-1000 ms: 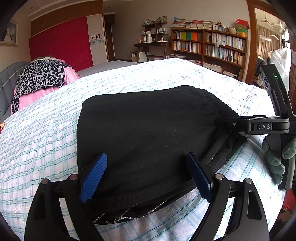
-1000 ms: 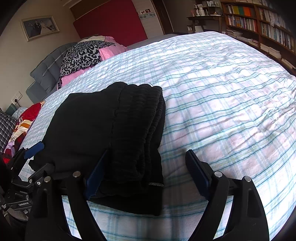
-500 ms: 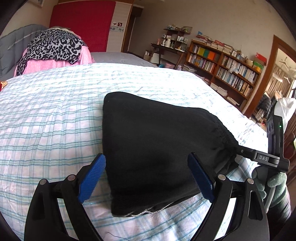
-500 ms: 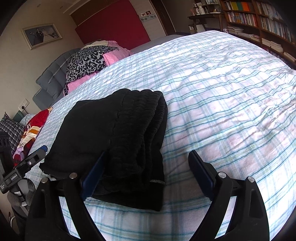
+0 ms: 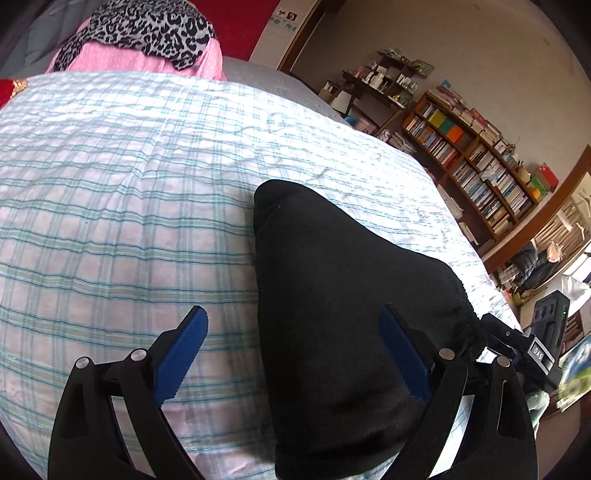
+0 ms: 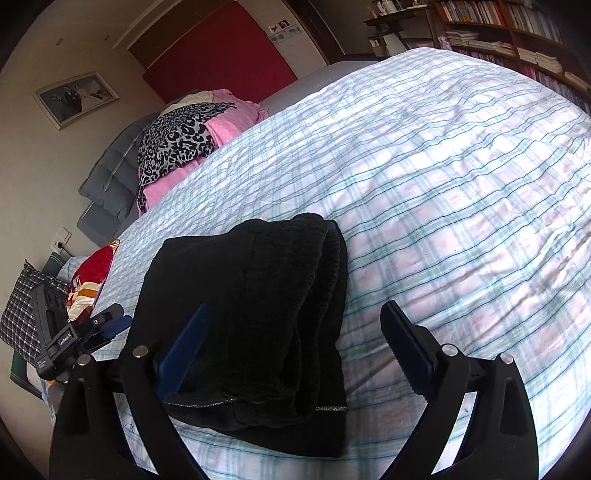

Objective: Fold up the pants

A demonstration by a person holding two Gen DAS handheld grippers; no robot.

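Note:
The black pants (image 5: 343, 302) lie folded into a compact stack on the plaid bed sheet (image 5: 122, 206); in the right wrist view the pants (image 6: 258, 295) show the ribbed waistband on top and layered edges at the near side. My left gripper (image 5: 295, 354) is open and empty, above the stack's near left edge. My right gripper (image 6: 291, 350) is open and empty, its left finger over the stack's near edge. The right gripper also shows in the left wrist view (image 5: 517, 343) beside the waistband end, and the left gripper shows in the right wrist view (image 6: 103, 325).
A leopard-print and pink pile (image 5: 147, 33) lies at the head of the bed. Bookshelves (image 5: 476, 162) stand along the far wall. A red cloth (image 6: 92, 273) and a checked pillow (image 6: 22, 314) sit by the bed's left edge.
My left gripper has swung left and drawn back, so the pants now sit to the right in its view. My right gripper has pulled back slightly. The pants stay folded in place.

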